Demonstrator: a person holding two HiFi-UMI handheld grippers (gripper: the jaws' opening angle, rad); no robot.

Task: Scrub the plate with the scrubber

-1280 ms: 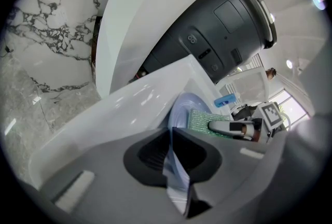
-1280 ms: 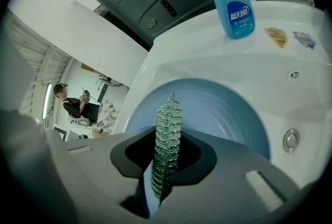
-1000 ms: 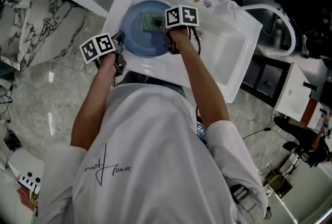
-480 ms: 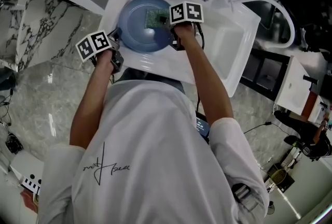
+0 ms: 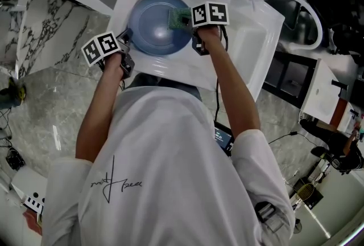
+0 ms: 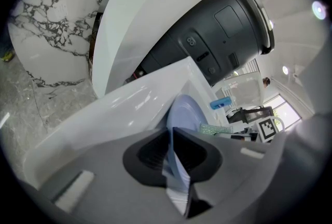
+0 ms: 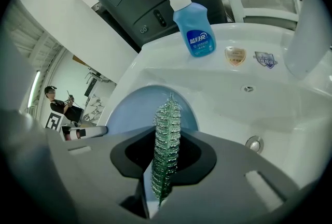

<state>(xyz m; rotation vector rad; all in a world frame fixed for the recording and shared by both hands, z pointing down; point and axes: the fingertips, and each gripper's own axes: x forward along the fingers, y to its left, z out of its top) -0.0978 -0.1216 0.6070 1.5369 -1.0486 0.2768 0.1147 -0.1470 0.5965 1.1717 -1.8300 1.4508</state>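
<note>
Grey left tongs (image 6: 177, 170) are clamped on the near-left rim of the blue plate (image 5: 152, 27), with the thin edge running straight between their dark pads. That plate sits in the left part of the white sink (image 5: 250, 65) basin. A green, glittery scrubber (image 7: 167, 135) meets the plate's right side and stands on edge in the right tongs (image 7: 163, 181), which are closed on its lower end. Further right, a blue soap bottle (image 7: 194, 28) stands on the sink's back ledge, with two small stickers (image 7: 235, 56) just beside it and the drain (image 7: 252, 143) lower down.
</note>
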